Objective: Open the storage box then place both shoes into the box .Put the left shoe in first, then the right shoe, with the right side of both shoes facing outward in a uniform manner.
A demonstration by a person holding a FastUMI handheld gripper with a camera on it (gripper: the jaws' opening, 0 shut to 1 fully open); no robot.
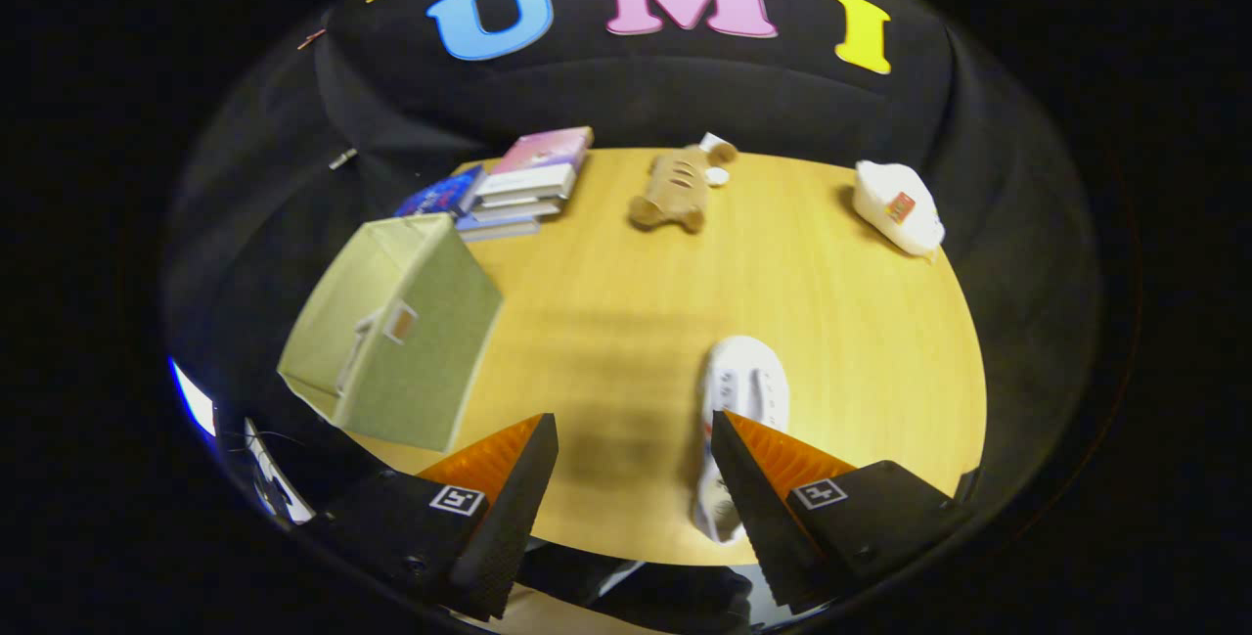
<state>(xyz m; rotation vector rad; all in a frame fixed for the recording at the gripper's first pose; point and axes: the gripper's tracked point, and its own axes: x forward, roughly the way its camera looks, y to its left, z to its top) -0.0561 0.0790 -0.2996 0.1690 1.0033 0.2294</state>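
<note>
Gripper view shows our gripper (pixel 634 439) with fingers apart over the white shoe (pixel 743 390) at lower centre, so we judge opening the green storage box (pixel 396 332) at left comes next.

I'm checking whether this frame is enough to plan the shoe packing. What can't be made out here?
- White shoe: in the gripper view, one of the open gripper's fingers covers part of it; left or right shoe is unclear.
- Second shoe: far across the table, too small to tell its side.
- Storage box: its inside is hidden by its own walls.
</note>
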